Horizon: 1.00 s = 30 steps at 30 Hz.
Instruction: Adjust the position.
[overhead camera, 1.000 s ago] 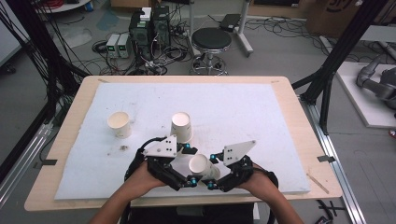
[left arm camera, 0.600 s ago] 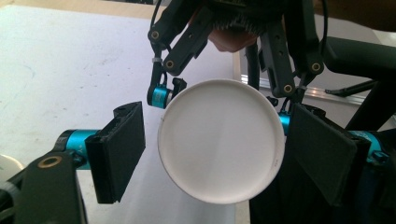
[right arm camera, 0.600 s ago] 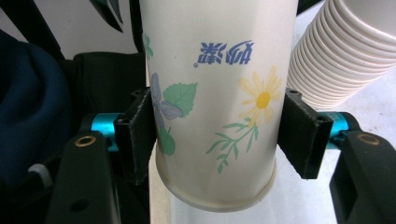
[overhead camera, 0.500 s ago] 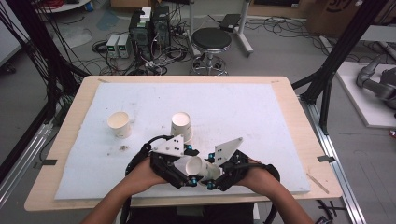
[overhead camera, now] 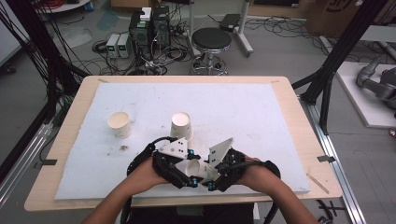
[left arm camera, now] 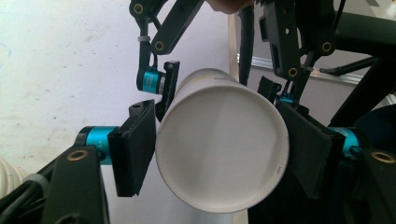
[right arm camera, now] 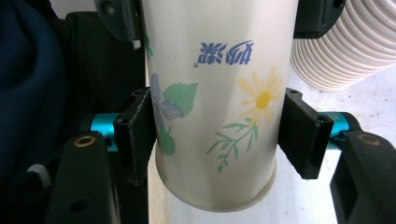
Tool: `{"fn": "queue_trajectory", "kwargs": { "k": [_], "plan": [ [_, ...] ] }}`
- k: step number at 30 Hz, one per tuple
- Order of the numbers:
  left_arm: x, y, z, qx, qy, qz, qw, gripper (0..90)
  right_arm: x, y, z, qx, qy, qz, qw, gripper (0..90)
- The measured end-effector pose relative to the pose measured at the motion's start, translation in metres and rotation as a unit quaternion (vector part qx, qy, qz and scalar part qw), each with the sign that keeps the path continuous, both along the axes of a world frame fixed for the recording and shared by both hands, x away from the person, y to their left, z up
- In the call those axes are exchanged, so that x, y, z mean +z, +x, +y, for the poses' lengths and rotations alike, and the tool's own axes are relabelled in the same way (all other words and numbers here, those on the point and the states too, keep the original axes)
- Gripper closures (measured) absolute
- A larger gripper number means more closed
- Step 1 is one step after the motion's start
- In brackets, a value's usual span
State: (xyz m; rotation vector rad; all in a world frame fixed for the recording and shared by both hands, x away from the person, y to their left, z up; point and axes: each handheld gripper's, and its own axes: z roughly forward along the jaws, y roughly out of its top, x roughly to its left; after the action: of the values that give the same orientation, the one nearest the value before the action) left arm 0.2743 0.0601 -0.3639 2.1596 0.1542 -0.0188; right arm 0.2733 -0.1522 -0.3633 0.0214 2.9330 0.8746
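Paper cup is hanging in the air between both tongs, lying roughly on its side just above the near edge of the bench, so this looks like a hand-over or a pull-apart to me.

The left tongs have just been closing, with the cup's flat bottom end between them. In the left gripper view both pads look like they sit right against the wall of the cup on either side. The right tongs are clamped narrow on the printed middle of the cup, one pad on the leaf and one by the daisy, with the rim facing that camera.

My tips for doing this bit well:
- Paper walls dent easily, so squeeze only until the cup stops slipping.
- Don't let one side go before the other grip is firm.
- Pull straight along the cup's axis. Twisting will crumple it.
- Stay over the bench so a drop lands on the white mat.

Further out there's an upside-down cup near the hands and an upright cup well off to the left. Both are clear of the action, so just keep the elbows in.
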Motion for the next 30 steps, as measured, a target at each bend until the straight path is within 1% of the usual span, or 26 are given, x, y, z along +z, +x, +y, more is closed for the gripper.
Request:
{"fn": "queue_trajectory", "kwargs": {
  "k": [2,7,9,10,12,13,14,15,16,17,18,20,21,24,25,26,28,29,30],
  "plan": [
    [0.0,0.0,0.0,-0.002,0.002,0.0,1.0,34.8,0.001,-0.001,0.001,-0.001,-0.008,0.002,1.0,34.9],
    [-0.002,0.0,-0.001,-0.005,0.009,-0.002,0.9999,36.3,0.001,-0.001,0.002,0.0,-0.019,0.003,0.9998,35.0],
    [-0.003,-0.001,0.0,-0.006,0.007,-0.002,1.0,36.9,0.0,-0.001,0.002,-0.001,-0.018,0.005,0.9998,33.4],
    [-0.003,-0.001,0.001,-0.006,0.001,-0.001,1.0,36.9,-0.001,-0.001,0.001,-0.001,-0.015,0.006,0.9999,31.3],
    [-0.004,-0.001,0.004,-0.003,-0.014,0.002,0.9999,37.0,-0.001,0.0,-0.002,-0.009,0.002,0.004,1.0,24.5],
    [-0.004,-0.001,0.006,-0.001,-0.018,0.003,0.9998,37.0,-0.002,0.0,-0.005,-0.024,0.02,0.005,0.9995,20.4],
    [-0.005,-0.001,0.009,0.002,-0.027,0.004,0.9996,37.1,-0.001,0.001,-0.007,-0.029,0.03,0.01,0.9991,20.4],
    [-0.006,-0.001,0.01,0.005,-0.032,0.005,0.9995,37.1,-0.002,0.001,-0.011,-0.035,0.05,0.011,0.9981,20.4],
    [-0.006,-0.001,0.013,0.009,-0.039,0.007,0.9992,37.1,-0.002,0.001,-0.014,-0.036,0.061,0.012,0.9974,20.5],
    [-0.007,0.0,0.015,0.011,-0.041,0.007,0.999,37.1,-0.002,0.001,-0.018,-0.04,0.076,0.013,0.9962,20.5],
    [-0.008,0.0,0.017,0.014,-0.05,0.01,0.9986,37.1,-0.001,0.001,-0.021,-0.044,0.091,0.014,0.9948,20.5],
    [-0.01,0.0,0.021,0.019,-0.057,0.012,0.9981,37.1,-0.001,0.0,-0.028,-0.052,0.121,0.013,0.9912,20.4],
    [-0.011,0.0,0.023,0.023,-0.064,0.013,0.9976,37.1,-0.001,-0.001,-0.032,-0.056,0.136,0.013,0.9891,20.5],
    [-0.013,0.0,0.027,0.03,-0.086,0.012,0.9958,37.1,-0.001,-0.002,-0.041,-0.072,0.178,0.017,0.9812,20.2],
    [-0.014,0.0,0.028,0.03,-0.091,0.009,0.9953,37.1,-0.002,-0.003,-0.043,-0.078,0.189,0.018,0.9787,19.2],
    [-0.014,-0.001,0.03,0.031,-0.101,0.009,0.9943,37.1,-0.003,-0.003,-0.045,-0.083,0.195,0.017,0.9771,19.1],
    [-0.015,-0.002,0.032,0.032,-0.113,0.005,0.9931,37.0,-0.006,-0.005,-0.048,-0.098,0.215,0.012,0.9717,19.1],
    [-0.016,-0.003,0.033,0.035,-0.117,0.004,0.9925,36.9,-0.008,-0.006,-0.05,-0.101,0.22,0.014,0.9702,19.1],
    [-0.017,-0.003,0.033,0.036,-0.119,0.003,0.9922,36.9,-0.01,-0.006,-0.052,-0.097,0.227,0.012,0.969,19.1]
  ]
}}
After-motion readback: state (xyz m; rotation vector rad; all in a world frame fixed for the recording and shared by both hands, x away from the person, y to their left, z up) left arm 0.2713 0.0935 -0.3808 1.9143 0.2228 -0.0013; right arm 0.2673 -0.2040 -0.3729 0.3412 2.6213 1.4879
